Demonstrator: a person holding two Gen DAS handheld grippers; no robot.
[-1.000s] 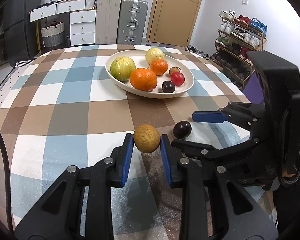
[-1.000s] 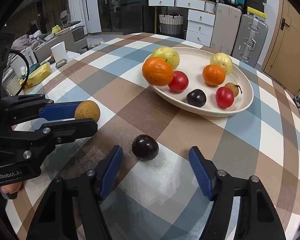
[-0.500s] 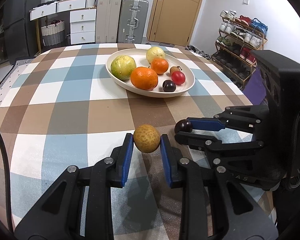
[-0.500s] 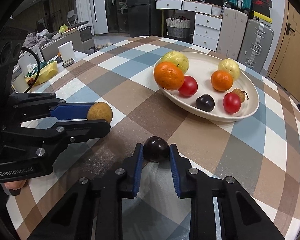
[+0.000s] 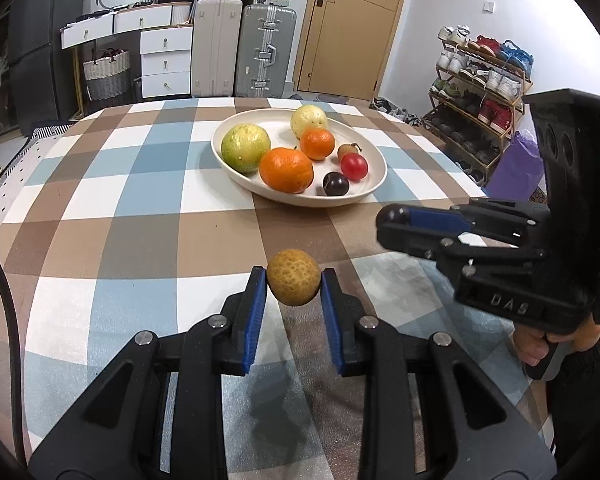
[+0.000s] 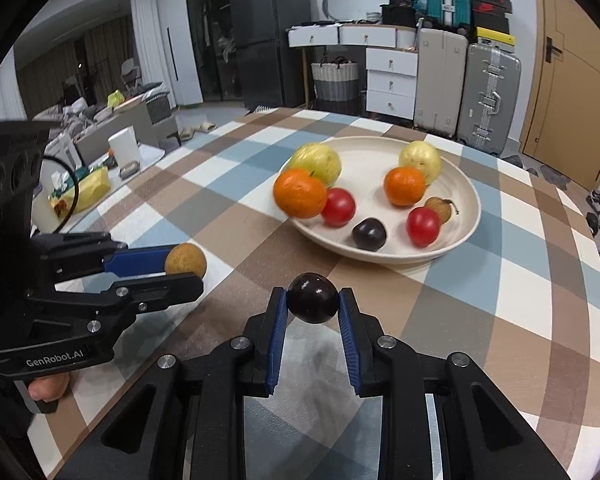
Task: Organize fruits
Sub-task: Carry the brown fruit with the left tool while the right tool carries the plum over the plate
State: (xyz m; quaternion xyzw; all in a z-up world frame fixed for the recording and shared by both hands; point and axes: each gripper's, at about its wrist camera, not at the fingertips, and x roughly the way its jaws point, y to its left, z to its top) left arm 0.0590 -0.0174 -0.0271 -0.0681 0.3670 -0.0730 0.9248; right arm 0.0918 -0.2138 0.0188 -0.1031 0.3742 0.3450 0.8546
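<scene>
The dark plum (image 6: 313,298) sat pinched between the blue pads of the right gripper (image 6: 313,304), clear of the checked tablecloth (image 6: 480,312) and short of the cream bowl (image 6: 466,236). The rough tan fruit (image 5: 293,277) was likewise clamped in the left gripper (image 5: 293,286), just on the near side of the bowl and beside the plum. Both fruits were round and smooth-sided, held only near the pad tips, so a jolt or a slack squeeze could probably have let either slip out and roll across the cloth toward the table's edge. The bowl already held two oranges, two greenish fruits, two red ones, a small brown one and another dark plum (image 6: 369,233); a fruit dropped in from height might have knocked these about. The two tools were close together and risked bumping on their way to the bowl.
</scene>
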